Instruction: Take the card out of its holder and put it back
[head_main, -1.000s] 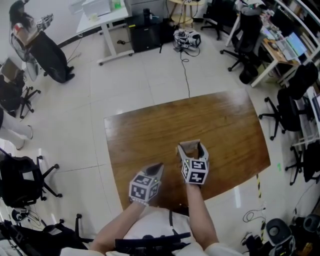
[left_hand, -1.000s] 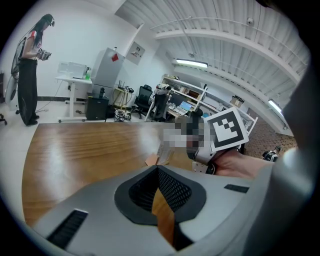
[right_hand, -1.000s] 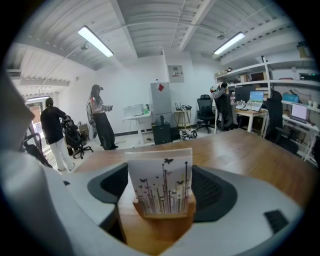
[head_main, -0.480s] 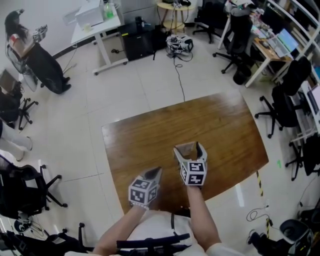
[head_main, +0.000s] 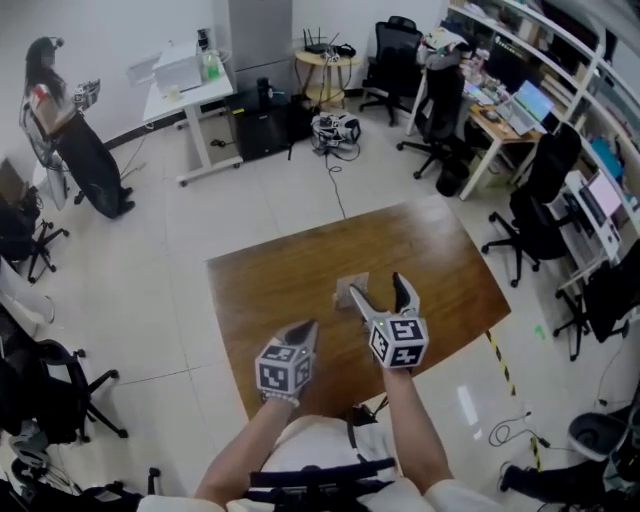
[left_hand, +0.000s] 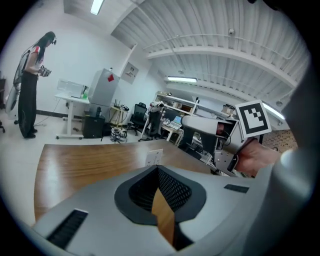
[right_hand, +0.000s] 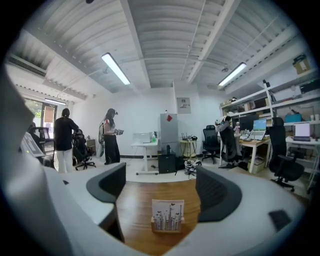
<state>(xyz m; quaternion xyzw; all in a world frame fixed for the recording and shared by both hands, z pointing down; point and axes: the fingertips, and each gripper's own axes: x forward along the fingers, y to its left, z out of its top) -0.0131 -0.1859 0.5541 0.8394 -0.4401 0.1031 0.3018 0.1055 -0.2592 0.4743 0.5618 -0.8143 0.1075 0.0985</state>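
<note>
Table (head_main: 270, 290) carries the holder mid-top. Your right gripper (head_main: 379, 288) is the nearer 1 and is aimed straight at it. Its jaws are wide and have just been closing slightly, with nothing between them. The left gripper (head_main: 306, 330) sits closer to you, off to the left, jaws down to a thin slit and empty. The holder (right_hand: 167, 229) lies dead ahead of the right jaws, apart from them, long axis across your reach. The card (right_hand: 167, 214) stands upright in it, face toward you. As aimed, the jaws would straddle its side edges, not its faces, so a re-angle looks likely.
</note>
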